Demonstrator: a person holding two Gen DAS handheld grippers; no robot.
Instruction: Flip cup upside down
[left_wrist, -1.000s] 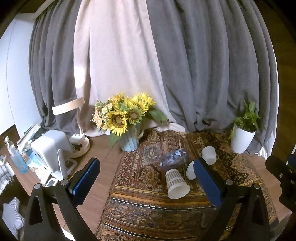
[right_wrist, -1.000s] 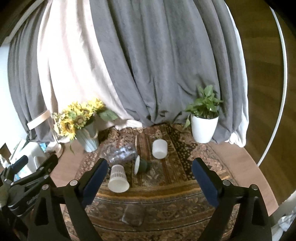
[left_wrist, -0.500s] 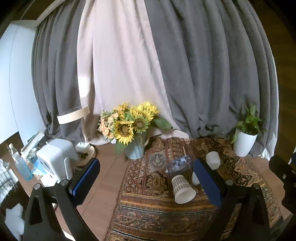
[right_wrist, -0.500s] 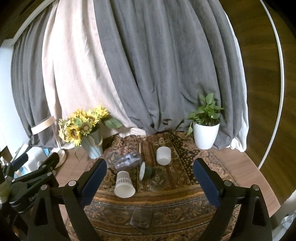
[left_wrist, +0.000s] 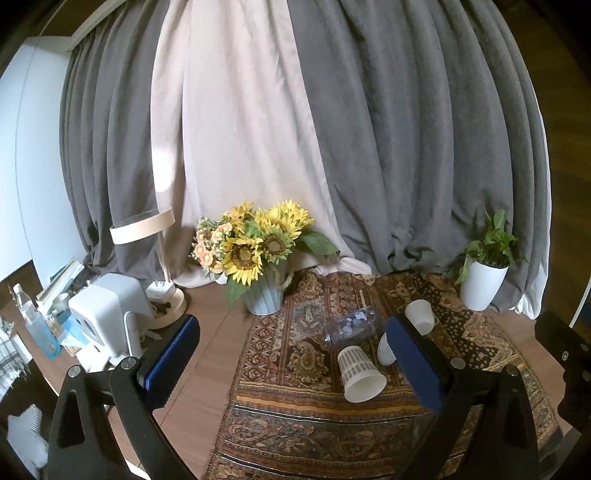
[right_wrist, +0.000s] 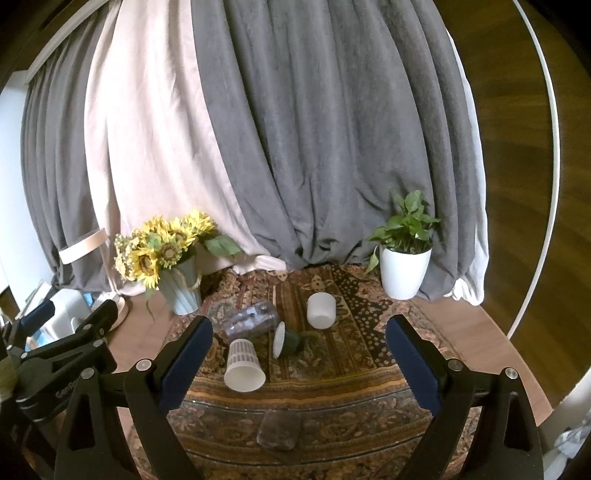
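Note:
Several cups lie on a patterned rug (right_wrist: 332, 391). A white patterned paper cup (right_wrist: 243, 365) (left_wrist: 359, 373) lies tilted with its mouth toward me. A dark green cup (right_wrist: 287, 339) lies on its side; the left wrist view shows only its white inside (left_wrist: 386, 350), partly hidden by a finger. A plain white cup (right_wrist: 321, 310) (left_wrist: 419, 314) stands farther back. A clear cup (right_wrist: 279, 430) lies near the front. My left gripper (left_wrist: 295, 363) and right gripper (right_wrist: 299, 363) are both open and empty, held above and short of the cups.
A clear plastic jar (right_wrist: 251, 320) lies on its side behind the paper cup. A sunflower vase (right_wrist: 166, 258) stands at the back left, a white potted plant (right_wrist: 404, 258) at the back right. Curtains hang behind. A lamp and white appliance (left_wrist: 107, 314) stand left.
Both grippers have risen and pulled back a little, so the cups and rug sit lower and smaller in view. Nothing on the rug has moved.

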